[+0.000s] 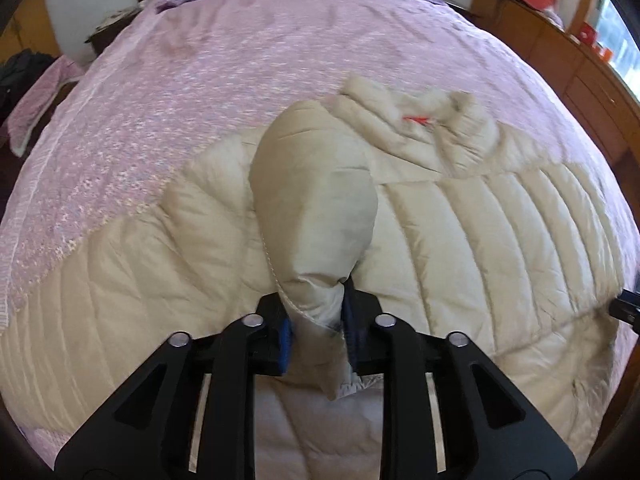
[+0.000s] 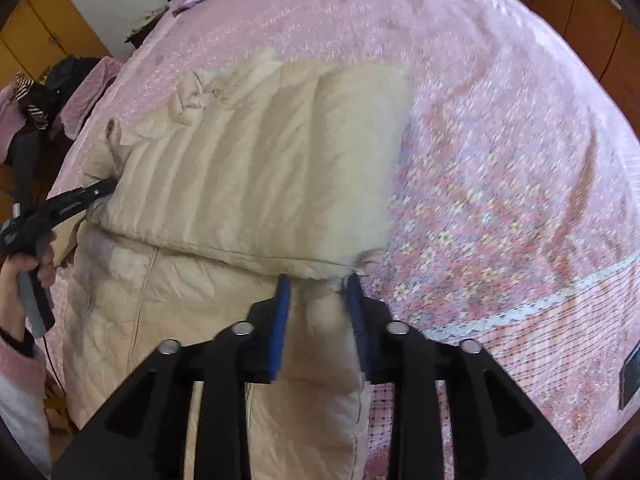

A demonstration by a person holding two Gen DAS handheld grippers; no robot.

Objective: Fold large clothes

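Cream quilted fabric fills the lower half of both wrist views: a large padded coat (image 1: 460, 216) lies spread on a bed covered by a pink floral bedspread (image 1: 240, 80). In the left wrist view the coat reaches from about 8 o'clock across to 3 o'clock, with its collar (image 1: 424, 120), marked by a small red tag, bunched toward 1 o'clock.

The left gripper (image 1: 318, 332) is clamped on a puffy fold of the coat, seemingly a sleeve (image 1: 316, 200), which bulges up from the blue-padded fingers toward 12 o'clock. The fabric is pinched between the pads and a cuff end hangs below them. At the 3 o'clock edge a dark tip of the other gripper just shows.

In the right wrist view the right gripper (image 2: 318, 320) is closed on the hem edge of the coat's folded-over upper layer (image 2: 280, 168), cloth pressed between its two blue pads. That layer stretches away toward 11 o'clock, lying over the coat's lower part, which extends toward 7 o'clock. At 9 o'clock the left gripper reaches the coat's far edge, held by a hand (image 2: 20, 276) in a pink sleeve (image 2: 20, 364). Dark clothing is piled on furniture at 10 o'clock, and wooden cabinets stand beyond the bed at 2 o'clock.
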